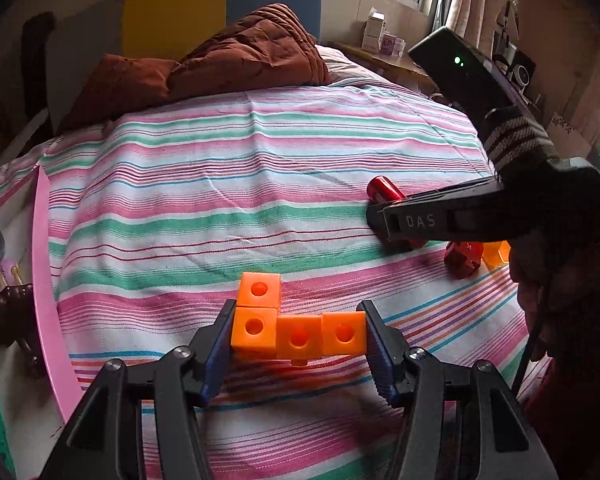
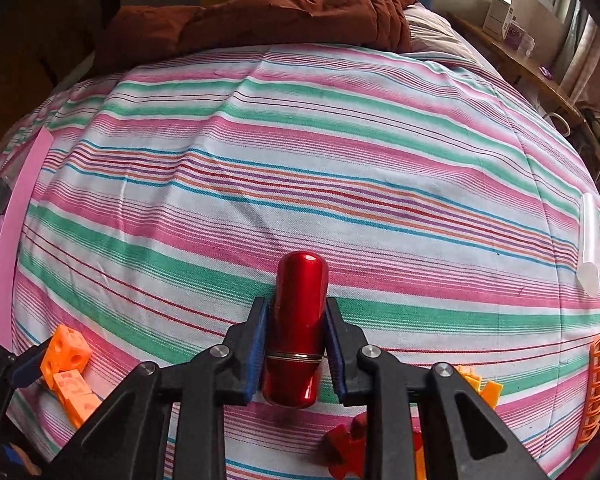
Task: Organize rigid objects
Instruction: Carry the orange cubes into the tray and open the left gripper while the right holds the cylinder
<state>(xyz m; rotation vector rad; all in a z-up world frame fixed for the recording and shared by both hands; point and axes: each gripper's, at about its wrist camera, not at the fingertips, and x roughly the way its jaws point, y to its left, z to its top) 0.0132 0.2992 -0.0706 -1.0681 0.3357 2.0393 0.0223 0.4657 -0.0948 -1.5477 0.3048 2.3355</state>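
Note:
Over the striped bedsheet [image 1: 204, 184], my left gripper [image 1: 298, 308] is shut on an L-shaped piece of orange snap cubes [image 1: 299, 338], with its pads pressed on the two ends of the three-cube row. My right gripper [image 2: 296, 308] is shut on a glossy red lipstick-like tube [image 2: 301, 276], which lies lengthwise between the blue pads. In the left wrist view the right gripper [image 1: 384, 216] reaches in from the right with the red tube [image 1: 382, 189] poking out behind it. The orange cubes [image 2: 66, 350] also show at the lower left of the right wrist view.
A red snap piece [image 1: 462, 258] and an orange piece [image 1: 496, 254] lie by the right gripper. A clear stick [image 2: 589, 240] and an orange comb-like clip [image 2: 596, 392] lie at the right. A pink edge [image 1: 44, 264] runs along the left. A brown quilt [image 1: 252, 48] is heaped at the far end.

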